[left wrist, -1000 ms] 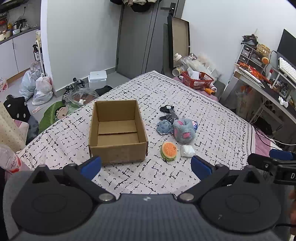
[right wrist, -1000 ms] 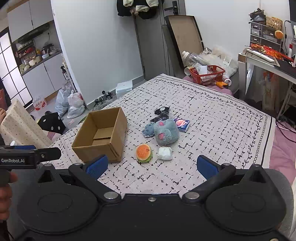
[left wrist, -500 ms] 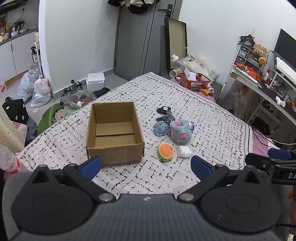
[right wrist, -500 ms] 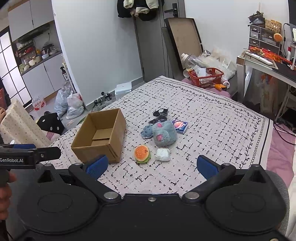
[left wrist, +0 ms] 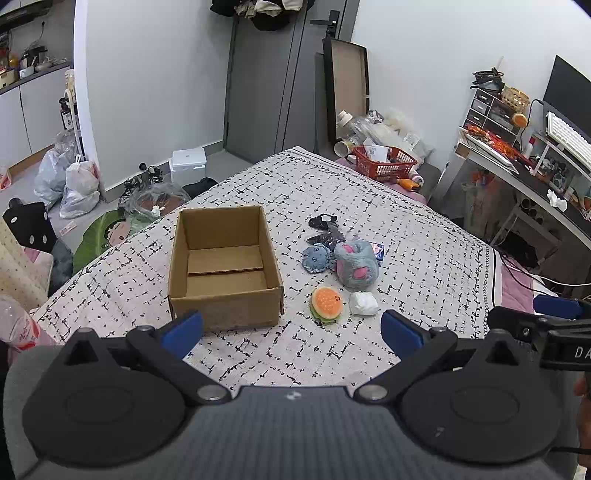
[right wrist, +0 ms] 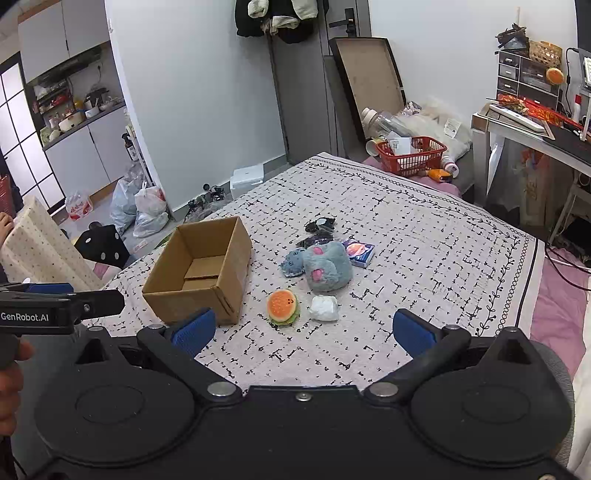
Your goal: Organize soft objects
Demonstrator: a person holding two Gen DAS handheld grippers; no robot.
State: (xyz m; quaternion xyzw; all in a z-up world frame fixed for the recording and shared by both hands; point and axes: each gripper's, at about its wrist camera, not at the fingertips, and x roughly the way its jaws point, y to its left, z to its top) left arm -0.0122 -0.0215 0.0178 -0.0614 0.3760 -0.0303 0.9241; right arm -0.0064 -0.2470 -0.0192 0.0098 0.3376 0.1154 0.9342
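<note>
- Bedspread (left wrist: pixel 406 229): white, with a black broken-line pattern and a black vine border.
- Box (left wrist: pixel 225 306): plain brown cardboard.
- Burger toy (left wrist: pixel 325 303), at 3 o'clock from the box: orange top, green edge.
- Wad (left wrist: pixel 363 303) beside it: white.
- Plush (left wrist: pixel 357 263): grey-blue with pink patches.
- Small plush (left wrist: pixel 314 258): blue-grey.
- Basket (left wrist: pixel 386 162), at 1 o'clock: red.
- Finger pads (left wrist: pixel 400 333): blue.

- Ahead, past the bed (left wrist: pixel 424 236), white walls (left wrist: pixel 155 74) flank a grey door (left wrist: pixel 273 85) hung with clothes (right wrist: pixel 277 16).
- A board (right wrist: pixel 373 77) leans right of the door.
- Far right: desk (left wrist: pixel 517 173) and drawer unit (right wrist: pixel 524 77).
- Far left: white cabinets (right wrist: pixel 81 155), bags (right wrist: pixel 140 210) on grey floor (left wrist: pixel 29 177).
- Even indoor light.
</note>
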